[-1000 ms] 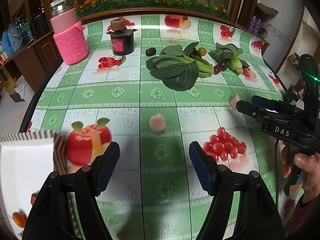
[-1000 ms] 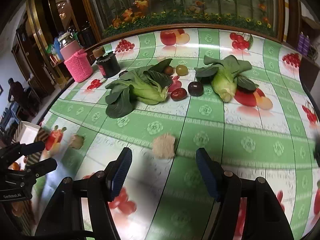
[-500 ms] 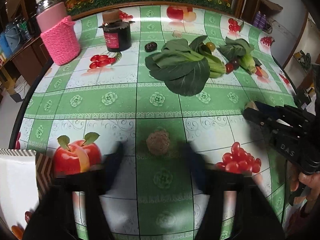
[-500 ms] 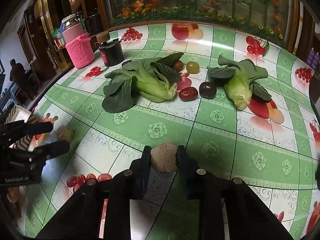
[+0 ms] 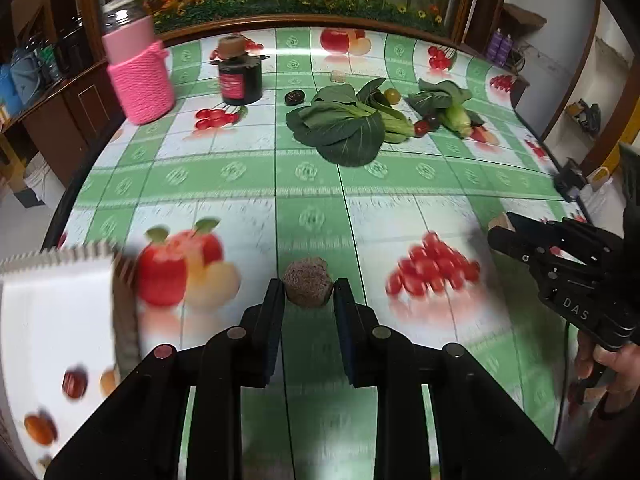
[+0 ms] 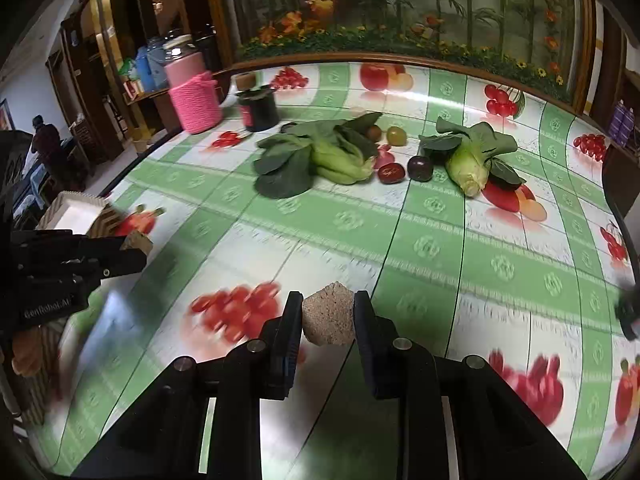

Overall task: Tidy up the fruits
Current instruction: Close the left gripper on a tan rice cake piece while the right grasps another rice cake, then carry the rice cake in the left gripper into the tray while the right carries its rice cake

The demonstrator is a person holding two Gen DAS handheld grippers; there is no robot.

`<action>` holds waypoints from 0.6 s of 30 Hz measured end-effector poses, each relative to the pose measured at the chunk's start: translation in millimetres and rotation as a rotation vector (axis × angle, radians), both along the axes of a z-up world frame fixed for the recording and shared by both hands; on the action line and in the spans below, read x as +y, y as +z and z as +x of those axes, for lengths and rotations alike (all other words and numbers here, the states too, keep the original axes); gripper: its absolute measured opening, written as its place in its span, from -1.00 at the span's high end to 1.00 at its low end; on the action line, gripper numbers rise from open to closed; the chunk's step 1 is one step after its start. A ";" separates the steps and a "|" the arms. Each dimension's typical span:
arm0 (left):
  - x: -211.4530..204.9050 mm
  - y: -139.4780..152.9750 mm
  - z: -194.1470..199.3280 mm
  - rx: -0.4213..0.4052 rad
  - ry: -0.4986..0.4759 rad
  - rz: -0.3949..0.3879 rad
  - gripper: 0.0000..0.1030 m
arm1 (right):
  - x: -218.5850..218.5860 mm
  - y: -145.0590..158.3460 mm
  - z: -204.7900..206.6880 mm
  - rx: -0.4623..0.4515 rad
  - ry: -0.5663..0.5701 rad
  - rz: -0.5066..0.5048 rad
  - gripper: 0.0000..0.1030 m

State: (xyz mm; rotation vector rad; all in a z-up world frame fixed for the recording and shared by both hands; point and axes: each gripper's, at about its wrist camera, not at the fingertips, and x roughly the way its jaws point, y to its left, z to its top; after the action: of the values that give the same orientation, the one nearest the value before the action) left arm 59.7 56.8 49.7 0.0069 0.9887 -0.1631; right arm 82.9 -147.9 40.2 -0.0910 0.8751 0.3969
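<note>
My left gripper (image 5: 308, 294) is shut on a brown rough ball-shaped fruit (image 5: 307, 287) above the table. My right gripper (image 6: 328, 316) is shut on a tan rough fruit (image 6: 329, 319); it also shows at the right of the left wrist view (image 5: 498, 228). The left gripper shows at the left of the right wrist view (image 6: 134, 250). A white paper tray (image 5: 52, 320) with a toothed rim lies at the left. More fruits lie far back: a dark plum (image 6: 420, 168), a red date (image 6: 391, 173), a green-yellow fruit (image 6: 396, 135).
Two bok choy heads (image 6: 320, 156) (image 6: 470, 158) lie among the far fruits. A pink knitted jar (image 5: 138, 76) and a black jar (image 5: 240, 78) stand at the back left. A dark fruit (image 5: 294, 97) and a pale one (image 5: 338, 76) lie near the black jar.
Both grippers have closed on their brown fruits: the right one half a second ago, the left one since then. Both fruits now sit between the fingers, and the views blur with motion.
</note>
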 end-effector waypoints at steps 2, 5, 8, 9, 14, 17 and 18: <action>6.0 4.9 -16.9 -0.007 0.008 -0.009 0.57 | 1.5 5.1 -15.2 -0.010 0.007 0.008 0.48; 18.1 10.4 -41.4 -0.009 0.027 -0.028 0.57 | 6.1 13.2 -38.1 -0.027 0.017 0.024 0.48; 29.1 14.2 -62.1 -0.017 0.042 -0.043 0.57 | 17.4 20.7 -58.8 -0.039 0.043 0.036 0.49; 33.0 14.7 -68.1 -0.018 0.048 -0.047 0.57 | 22.3 23.0 -64.7 -0.041 0.053 0.041 0.49; 56.7 16.2 -100.8 -0.050 0.112 0.000 0.57 | 58.2 32.4 -93.9 -0.056 0.122 0.051 0.49; 73.5 15.1 -114.3 -0.056 0.148 0.008 0.57 | 81.9 36.6 -109.1 -0.065 0.171 0.071 0.49; 78.4 14.7 -118.5 -0.062 0.161 0.018 0.57 | 90.7 37.1 -113.2 -0.063 0.186 0.072 0.49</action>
State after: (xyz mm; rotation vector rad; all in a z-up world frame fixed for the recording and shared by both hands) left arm -58.8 135.3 64.5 -0.0503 0.9246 -0.0064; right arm -30.2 -57.2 77.3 -0.1177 0.7921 0.5960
